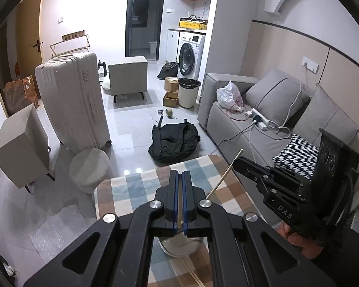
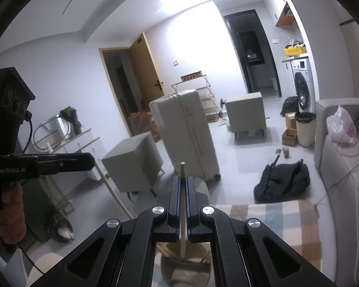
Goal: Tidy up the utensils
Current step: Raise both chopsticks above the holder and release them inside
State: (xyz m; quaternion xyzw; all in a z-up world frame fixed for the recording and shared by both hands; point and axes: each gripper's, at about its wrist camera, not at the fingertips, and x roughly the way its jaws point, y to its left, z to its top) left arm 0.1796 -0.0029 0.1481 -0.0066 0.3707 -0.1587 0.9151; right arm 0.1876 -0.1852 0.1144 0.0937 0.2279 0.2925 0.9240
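- Two grippers hang above the checked table (image 1: 136, 186), over a cup (image 1: 179, 246).
- Left gripper (image 1: 180, 191) is clenched on a chopstick (image 1: 179, 217).
- Right gripper (image 2: 183, 196) is clamped on another stick (image 2: 182, 215), near its upper end.
- Sticks look light, stiff, thin and a little slippery; a hold nearer the middle is safest.

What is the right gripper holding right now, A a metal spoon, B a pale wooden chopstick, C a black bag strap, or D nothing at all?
B: in the right wrist view the right gripper has its jaws closed on a pale wooden chopstick that runs upright between the pads and sticks out above the fingertips, over the checked tablecloth.
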